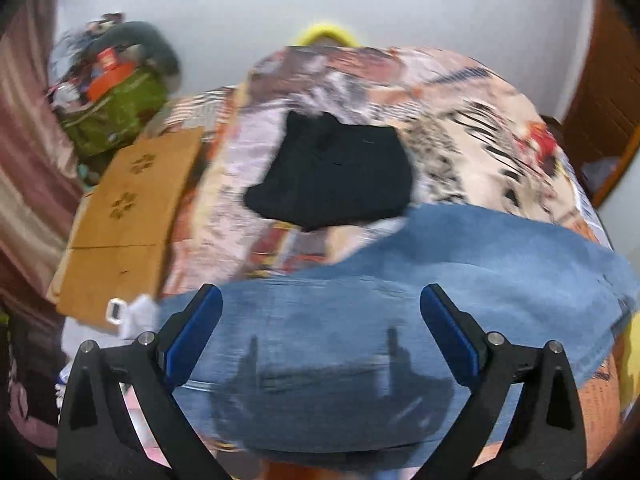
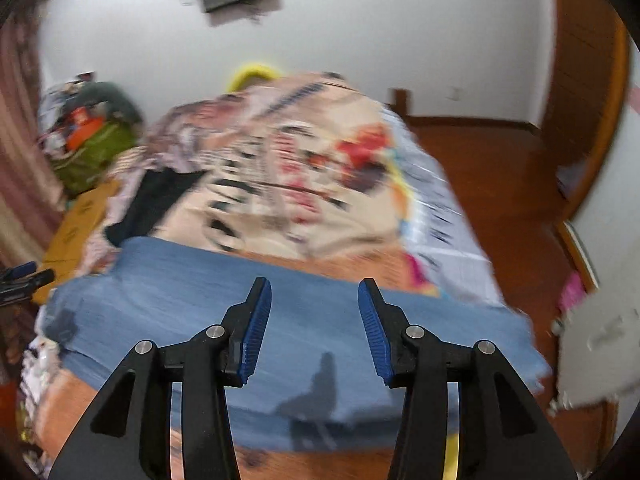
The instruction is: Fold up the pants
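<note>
Blue denim pants (image 1: 460, 280) lie folded across the near end of a bed, seen in the right wrist view as a wide blue band (image 2: 192, 292). My left gripper (image 1: 322, 300) hovers above the denim with its jaws wide apart and nothing between the blue pads. My right gripper (image 2: 315, 300) hangs over the same pants, open, with only cloth seen far below the gap. The tip of the left gripper (image 2: 24, 276) shows at the left edge of the right wrist view. A black folded garment (image 1: 336, 176) rests farther up the bed. Both views are blurred.
The bed carries a patterned blanket (image 1: 460, 128). A brown cardboard box (image 1: 124, 220) and a pile of bags (image 1: 116, 96) stand to the bed's left. Wooden floor (image 2: 500, 184) and a wooden door (image 2: 584, 80) lie to the right. A white wall stands behind.
</note>
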Demonstrator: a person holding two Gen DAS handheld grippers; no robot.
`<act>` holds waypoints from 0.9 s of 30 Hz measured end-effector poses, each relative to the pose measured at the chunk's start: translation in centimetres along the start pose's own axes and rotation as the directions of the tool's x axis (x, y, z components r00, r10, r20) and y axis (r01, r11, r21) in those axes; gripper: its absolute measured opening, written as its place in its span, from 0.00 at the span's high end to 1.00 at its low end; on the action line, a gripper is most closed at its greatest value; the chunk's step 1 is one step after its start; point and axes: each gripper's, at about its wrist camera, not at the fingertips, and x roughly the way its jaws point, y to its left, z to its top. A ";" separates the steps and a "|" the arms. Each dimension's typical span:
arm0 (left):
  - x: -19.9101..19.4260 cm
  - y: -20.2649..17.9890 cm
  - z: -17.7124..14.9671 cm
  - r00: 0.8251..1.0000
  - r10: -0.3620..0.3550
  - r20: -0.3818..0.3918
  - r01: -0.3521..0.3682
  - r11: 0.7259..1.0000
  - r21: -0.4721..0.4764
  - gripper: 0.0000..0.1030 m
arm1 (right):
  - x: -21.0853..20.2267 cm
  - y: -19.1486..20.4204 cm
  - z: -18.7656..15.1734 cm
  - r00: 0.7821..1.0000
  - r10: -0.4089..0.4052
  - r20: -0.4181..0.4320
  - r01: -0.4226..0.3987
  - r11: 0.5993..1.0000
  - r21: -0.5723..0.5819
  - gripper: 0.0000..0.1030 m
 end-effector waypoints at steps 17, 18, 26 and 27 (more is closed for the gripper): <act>6.5 16.3 -2.0 0.987 0.065 -0.149 -0.102 0.963 -0.251 0.03 | 10.3 18.4 5.2 0.965 0.198 -0.173 -0.246 0.913 -0.327 0.58; 7.0 16.5 -2.3 0.985 0.065 -0.159 -0.105 0.962 -0.254 0.03 | 10.6 18.9 5.5 0.963 0.195 -0.183 -0.248 0.909 -0.335 0.58; 12.5 18.3 -4.6 0.967 -0.050 -0.252 -0.044 0.935 -0.352 0.09 | 16.9 22.6 5.5 0.933 0.187 -0.308 -0.302 0.872 -0.385 0.58; 13.2 18.4 -5.0 0.961 -0.068 -0.269 -0.036 0.930 -0.365 0.16 | 17.4 22.8 5.4 0.930 0.181 -0.319 -0.303 0.870 -0.390 0.58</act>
